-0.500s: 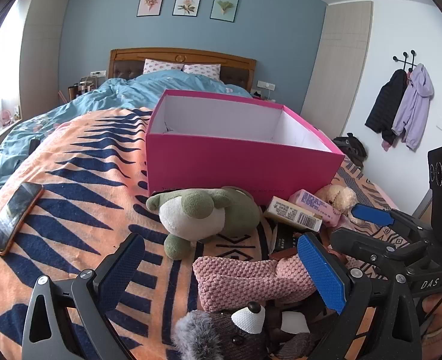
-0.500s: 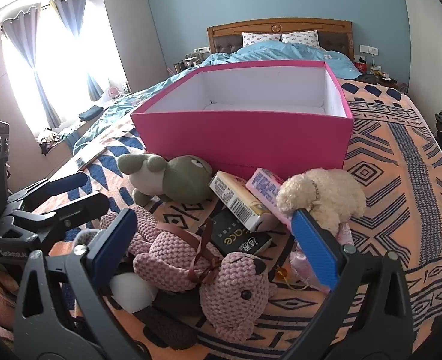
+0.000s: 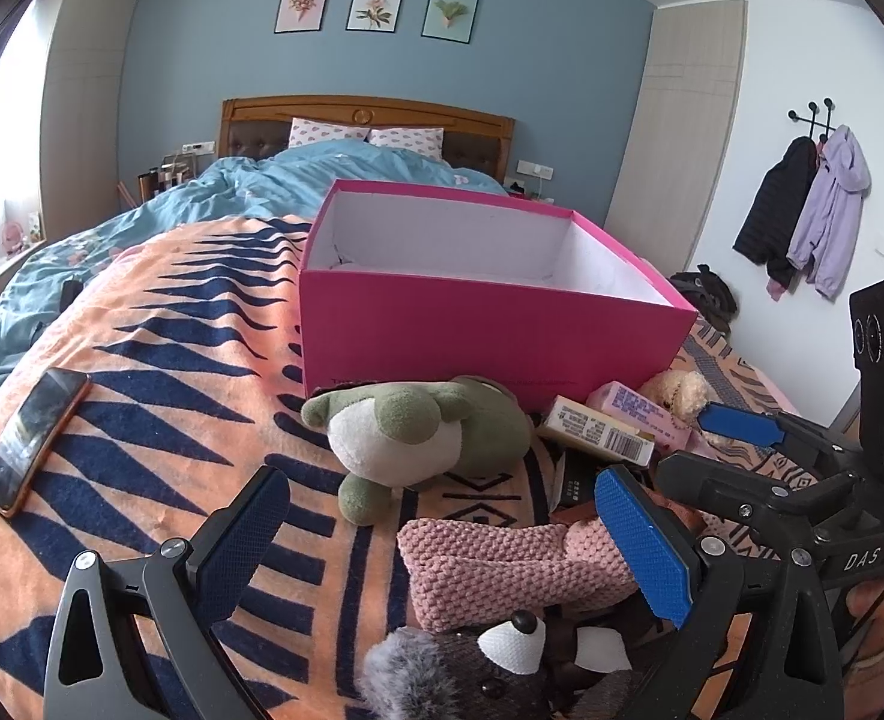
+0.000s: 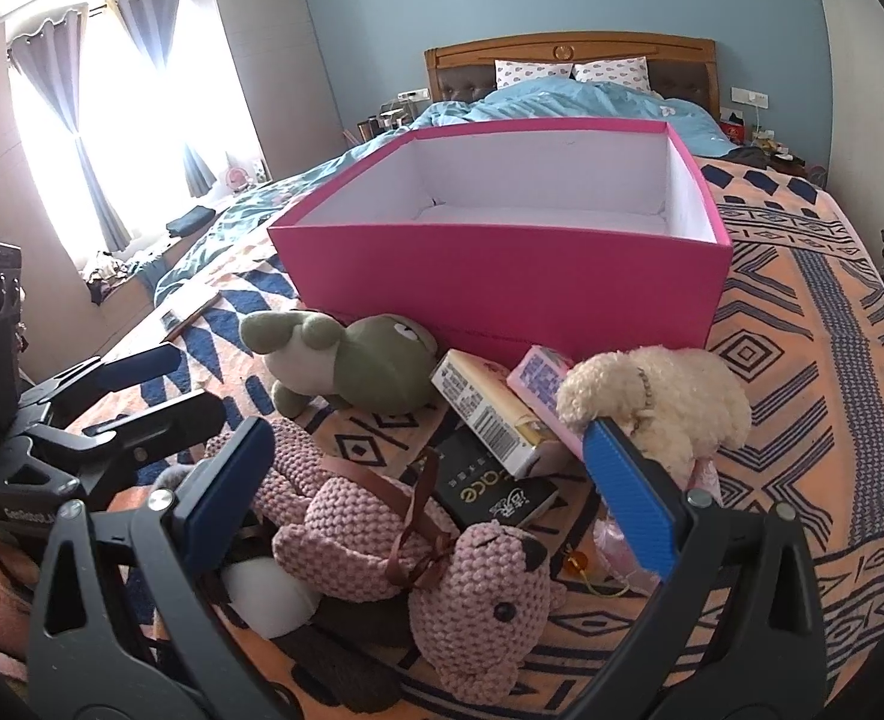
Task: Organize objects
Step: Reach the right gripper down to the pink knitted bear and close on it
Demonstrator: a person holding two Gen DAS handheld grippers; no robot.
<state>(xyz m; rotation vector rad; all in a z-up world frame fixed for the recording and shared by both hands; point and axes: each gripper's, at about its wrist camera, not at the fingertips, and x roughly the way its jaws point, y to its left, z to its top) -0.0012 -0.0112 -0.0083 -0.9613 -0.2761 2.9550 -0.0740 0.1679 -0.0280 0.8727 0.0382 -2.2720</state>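
An empty pink box (image 3: 490, 336) (image 4: 502, 288) stands open on the patterned bedspread. In front of it lie a green plush (image 3: 417, 432) (image 4: 357, 366), a pink knitted bear (image 3: 502, 564) (image 4: 442, 546), a cream plush dog (image 4: 664, 402) (image 3: 679, 390), a yellow carton (image 4: 490, 414) (image 3: 598, 429), a pink packet (image 4: 541, 378), a black packet (image 4: 490, 492) and a grey plush (image 3: 478, 672). My left gripper (image 3: 442, 546) is open, over the knitted bear. My right gripper (image 4: 429, 498) is open, over the same pile. Each gripper shows in the other's view.
A phone (image 3: 33, 438) lies on the bedspread at the left. Blue duvet (image 3: 333, 180) and pillows lie behind the box. Jackets (image 3: 802, 216) hang on the right wall. A window with curtains (image 4: 81, 120) is at the left.
Both views have shifted only slightly; the grippers stay open and nothing on the bed has moved.
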